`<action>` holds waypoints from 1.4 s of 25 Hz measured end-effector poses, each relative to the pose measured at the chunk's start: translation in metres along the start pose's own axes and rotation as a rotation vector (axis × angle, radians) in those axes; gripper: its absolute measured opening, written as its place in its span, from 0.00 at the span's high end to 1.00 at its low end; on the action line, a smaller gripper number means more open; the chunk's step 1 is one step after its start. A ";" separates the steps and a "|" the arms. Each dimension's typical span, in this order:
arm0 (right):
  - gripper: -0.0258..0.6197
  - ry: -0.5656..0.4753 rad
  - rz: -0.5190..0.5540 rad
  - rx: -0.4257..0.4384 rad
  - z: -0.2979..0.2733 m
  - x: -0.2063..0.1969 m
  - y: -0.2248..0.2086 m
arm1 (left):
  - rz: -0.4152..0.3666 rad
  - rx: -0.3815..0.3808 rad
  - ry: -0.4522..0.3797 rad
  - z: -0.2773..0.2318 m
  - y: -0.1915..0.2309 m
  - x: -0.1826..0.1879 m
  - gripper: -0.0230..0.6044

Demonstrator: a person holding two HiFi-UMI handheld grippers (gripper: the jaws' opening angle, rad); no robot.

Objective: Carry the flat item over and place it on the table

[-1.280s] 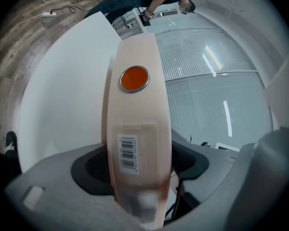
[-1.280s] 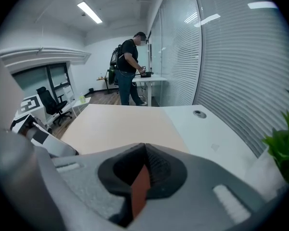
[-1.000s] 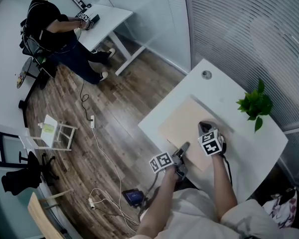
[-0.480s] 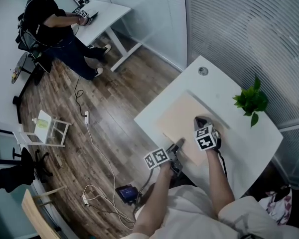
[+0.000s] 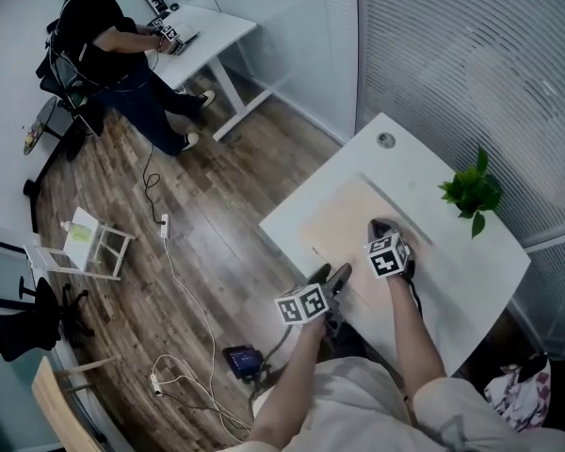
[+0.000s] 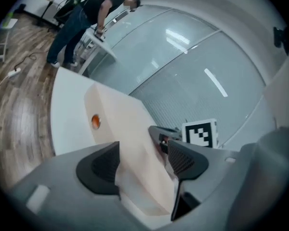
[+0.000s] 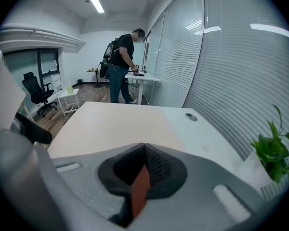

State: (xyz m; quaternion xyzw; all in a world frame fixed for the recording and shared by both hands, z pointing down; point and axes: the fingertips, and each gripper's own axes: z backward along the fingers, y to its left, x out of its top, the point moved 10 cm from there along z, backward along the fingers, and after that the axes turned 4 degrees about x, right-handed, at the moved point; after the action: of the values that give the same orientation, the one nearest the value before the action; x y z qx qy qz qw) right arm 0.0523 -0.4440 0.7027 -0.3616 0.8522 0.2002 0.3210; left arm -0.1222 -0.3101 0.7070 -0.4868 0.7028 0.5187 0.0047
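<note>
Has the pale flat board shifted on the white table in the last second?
No. The pale flat board lies where it did on the white table, its far corner just as near the round grommet.

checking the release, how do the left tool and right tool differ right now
Jaws: the left tool has its jaws apart, with the edge of the beige board between them; the right tool has its jaws pressed together.
Place: the left tool sits at the near edge of the table; the right tool is further in, over the board.
Shared: both are hand-held and carry a marker cube.
</note>
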 end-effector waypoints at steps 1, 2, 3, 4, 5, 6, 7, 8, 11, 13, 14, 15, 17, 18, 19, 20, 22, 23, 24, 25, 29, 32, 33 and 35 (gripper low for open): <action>0.96 0.005 -0.003 0.000 0.000 0.001 0.001 | -0.047 -0.015 -0.030 0.007 -0.006 0.006 0.44; 0.96 0.007 -0.003 -0.002 0.000 0.001 0.002 | -0.094 -0.026 -0.049 0.013 -0.013 0.011 0.44; 0.96 0.003 0.000 -0.008 0.000 0.002 0.003 | -0.146 -0.026 -0.064 0.019 -0.019 0.016 0.44; 0.96 -0.009 0.000 -0.018 0.001 0.003 0.003 | -0.207 -0.018 -0.080 0.024 -0.025 0.020 0.44; 0.96 -0.035 -0.006 -0.030 0.003 0.006 0.003 | -0.273 -0.004 -0.099 0.030 -0.031 0.023 0.44; 0.96 -0.074 -0.019 -0.043 0.010 0.008 0.004 | -0.343 0.010 -0.122 0.036 -0.037 0.026 0.44; 0.96 -0.119 -0.039 -0.054 0.020 0.010 0.006 | -0.411 0.021 -0.143 0.042 -0.043 0.027 0.44; 0.96 -0.158 -0.062 -0.060 0.033 0.012 0.010 | -0.474 0.025 -0.159 0.048 -0.049 0.028 0.44; 0.96 -0.216 -0.173 -0.062 0.071 0.006 0.028 | -0.589 0.016 -0.183 0.068 -0.062 0.024 0.44; 0.96 -0.247 -0.278 -0.070 0.094 -0.004 0.046 | -0.621 0.015 -0.193 0.083 -0.065 0.020 0.44; 0.96 -0.268 -0.325 -0.073 0.104 -0.008 0.057 | -0.638 0.021 -0.199 0.090 -0.065 0.018 0.44; 0.96 -0.291 -0.360 -0.074 0.112 -0.010 0.068 | -0.658 0.026 -0.204 0.096 -0.066 0.017 0.44; 0.96 -0.324 -0.381 -0.070 0.128 -0.015 0.086 | -0.690 0.019 -0.207 0.107 -0.069 0.010 0.44; 0.96 -0.334 -0.379 -0.070 0.139 -0.020 0.095 | -0.696 0.006 -0.205 0.114 -0.070 0.004 0.44; 0.96 -0.343 -0.380 -0.071 0.150 -0.025 0.105 | -0.697 -0.007 -0.203 0.122 -0.071 -0.004 0.44; 0.96 -0.356 -0.388 -0.073 0.161 -0.030 0.113 | -0.702 -0.020 -0.202 0.129 -0.072 -0.009 0.45; 0.96 -0.381 -0.415 -0.078 0.177 -0.038 0.125 | -0.727 -0.032 -0.199 0.140 -0.071 -0.014 0.45; 0.96 -0.386 -0.430 -0.083 0.183 -0.043 0.128 | -0.741 -0.032 -0.197 0.145 -0.069 -0.015 0.45; 0.96 -0.389 -0.443 -0.090 0.188 -0.048 0.130 | -0.749 -0.030 -0.195 0.149 -0.067 -0.017 0.46; 0.96 -0.394 -0.451 -0.098 0.193 -0.053 0.131 | -0.752 -0.028 -0.195 0.153 -0.065 -0.019 0.46; 0.96 -0.409 -0.428 -0.120 0.208 -0.058 0.138 | -0.791 -0.013 -0.204 0.165 -0.062 -0.024 0.49; 0.96 -0.414 -0.425 -0.108 0.211 -0.061 0.147 | -0.797 -0.008 -0.202 0.171 -0.060 -0.027 0.51; 0.96 -0.417 -0.427 -0.104 0.212 -0.062 0.148 | -0.798 -0.008 -0.204 0.171 -0.060 -0.028 0.53; 0.96 -0.420 -0.431 -0.101 0.214 -0.064 0.151 | -0.795 -0.005 -0.216 0.172 -0.060 -0.028 0.55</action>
State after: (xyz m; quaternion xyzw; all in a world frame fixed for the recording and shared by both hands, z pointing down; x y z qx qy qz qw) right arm 0.0601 -0.1912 0.6105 -0.5000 0.6598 0.2399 0.5071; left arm -0.1517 -0.1644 0.5981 -0.6634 0.4539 0.5264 0.2772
